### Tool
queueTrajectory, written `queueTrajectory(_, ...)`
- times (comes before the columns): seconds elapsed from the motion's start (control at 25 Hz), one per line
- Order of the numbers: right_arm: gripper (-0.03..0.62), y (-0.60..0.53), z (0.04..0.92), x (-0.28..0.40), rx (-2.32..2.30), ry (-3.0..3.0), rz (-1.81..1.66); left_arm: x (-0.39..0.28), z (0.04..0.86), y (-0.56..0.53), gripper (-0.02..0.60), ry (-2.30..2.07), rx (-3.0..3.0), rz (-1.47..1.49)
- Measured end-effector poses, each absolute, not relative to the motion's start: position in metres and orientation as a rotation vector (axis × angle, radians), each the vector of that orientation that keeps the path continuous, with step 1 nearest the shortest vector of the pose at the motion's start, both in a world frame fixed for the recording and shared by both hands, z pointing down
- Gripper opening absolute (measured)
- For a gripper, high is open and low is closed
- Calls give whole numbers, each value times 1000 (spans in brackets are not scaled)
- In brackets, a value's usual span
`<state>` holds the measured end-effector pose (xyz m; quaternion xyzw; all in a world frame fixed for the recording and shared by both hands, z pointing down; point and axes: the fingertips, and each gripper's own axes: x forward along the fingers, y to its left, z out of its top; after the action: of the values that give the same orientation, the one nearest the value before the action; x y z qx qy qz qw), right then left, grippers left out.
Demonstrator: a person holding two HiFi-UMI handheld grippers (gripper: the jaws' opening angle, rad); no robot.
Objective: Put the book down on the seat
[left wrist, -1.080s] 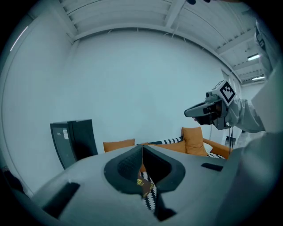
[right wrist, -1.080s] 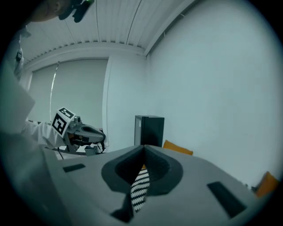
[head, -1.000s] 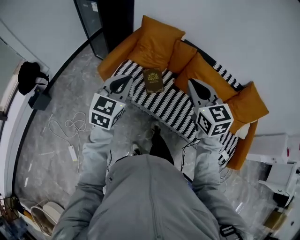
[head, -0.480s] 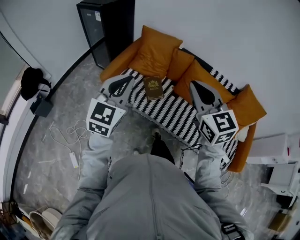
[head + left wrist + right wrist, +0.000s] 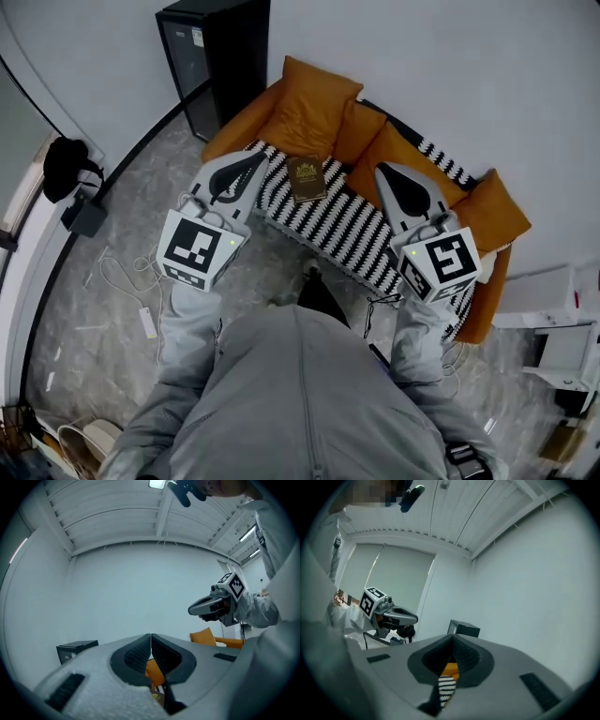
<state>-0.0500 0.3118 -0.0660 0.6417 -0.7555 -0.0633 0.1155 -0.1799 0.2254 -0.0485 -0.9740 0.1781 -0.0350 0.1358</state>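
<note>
- We see the book (image 5: 307, 178) lying flat on the striped seat (image 5: 349, 223) of the sofa, just in front of the orange cushions (image 5: 317, 94). We therefore judge that the task is as good as done.
- The left gripper (image 5: 259, 159) has its 2 jaws pressed together with nothing between them. It hangs beside the book and does not touch it.
- The right gripper (image 5: 381, 172) is the same: jaws together and empty, on the other side of the book and apart from it.
- What could go wrong now (this is only our judgement): a gripper swinging low across the seat could knock the book or catch the striped cover. The book could then slide to the floor.
- A white cable (image 5: 127, 267) lies loose on the floor, and a careless step back could catch it.
</note>
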Motion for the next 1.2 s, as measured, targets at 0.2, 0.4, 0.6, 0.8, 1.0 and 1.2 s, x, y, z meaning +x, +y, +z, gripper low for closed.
queueTrajectory(0.2, 29, 316, -67, -52, 1880, -2214, -188, -178, -51, 231, 25, 501, -2782, -121)
queueTrajectory(0.4, 28, 317, -64, -47, 1898, -2201, -168, -175, -49, 234, 25, 485, -2762, -142)
queueTrajectory(0.6, 28, 314, -57, -45, 1891, -2188, -147, -173, -46, 232, 25, 474, -2775, -147)
queueTrajectory(0.8, 28, 312, -53, -42, 1897, -2184, -128, -173, -41, 228, 25, 479, -2791, -152)
queueTrajectory(1.0, 28, 310, -48, -40, 1889, -2164, -119, -172, -36, 226, 25, 477, -2813, -156)
queueTrajectory(1.2, 29, 309, -41, -33, 1897, -2158, -97, -169, -27, 221, 25, 487, -2829, -169)
